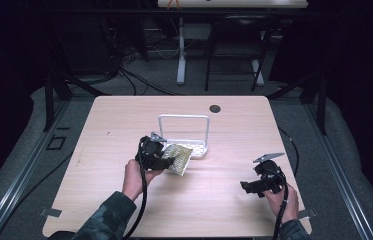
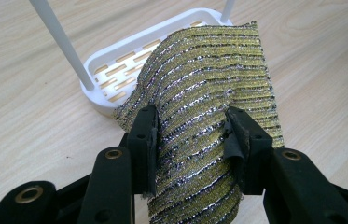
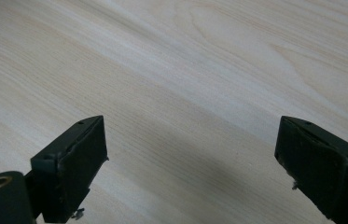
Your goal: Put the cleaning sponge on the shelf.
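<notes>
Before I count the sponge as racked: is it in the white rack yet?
Out. The sponge hangs clamped in the left gripper, beside the rack.

Two black jaws of the right gripper (image 3: 190,163) are seen rising from the bottom edge — spread wide apart, nothing held between them. Pale wood-grain table (image 3: 185,70) is seen behind, with a soft shadow cast between the jaws.

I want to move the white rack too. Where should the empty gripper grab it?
Best guess: the top bar of the white rack's tall hoop, from above. It stands upright with open space around it, while the flat slotted tray lies low. The right gripper is open and free.
</notes>
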